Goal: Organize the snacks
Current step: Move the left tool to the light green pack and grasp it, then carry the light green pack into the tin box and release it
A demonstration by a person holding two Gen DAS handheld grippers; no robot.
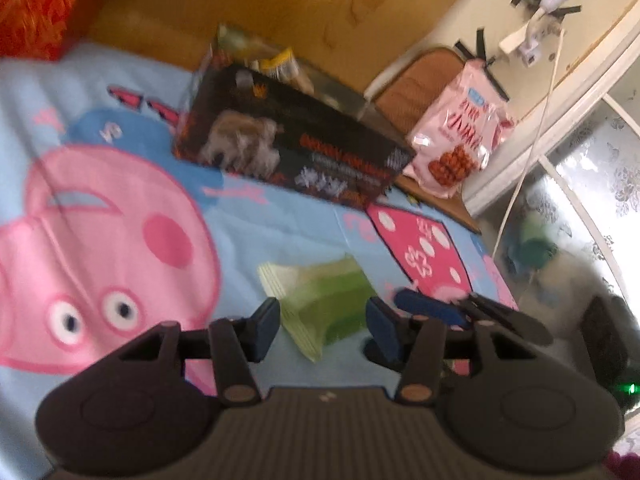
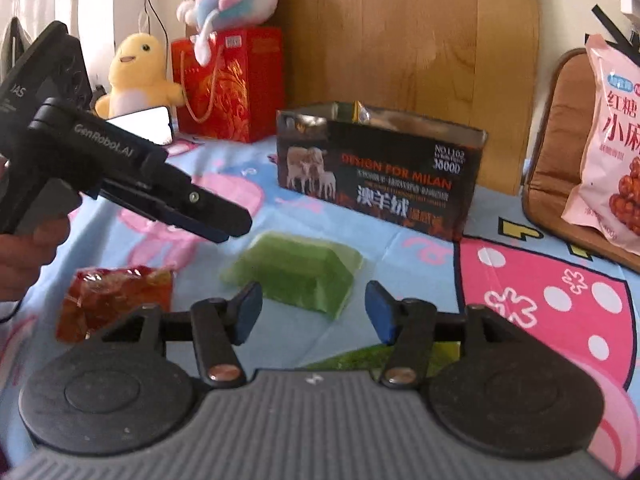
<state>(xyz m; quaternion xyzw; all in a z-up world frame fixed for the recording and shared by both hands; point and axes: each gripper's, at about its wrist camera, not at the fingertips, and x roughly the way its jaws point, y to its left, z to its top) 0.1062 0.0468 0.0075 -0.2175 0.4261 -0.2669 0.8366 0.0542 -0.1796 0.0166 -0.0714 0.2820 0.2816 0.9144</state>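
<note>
Glossy green plastic snack packet [image 2: 298, 270] centre frame; matt printed blue cloth sheet [image 2: 420, 252]; black box [image 2: 380, 184] prob. glossy card w/ foil lining.

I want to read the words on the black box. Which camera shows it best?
The right wrist view: the black box faces the camera, sharp enough to read "DESIGN FOR MILAN". The left wrist view shows the same box at a slant and blurred, so its letters cannot be read, though snack packets show inside its open top.
</note>
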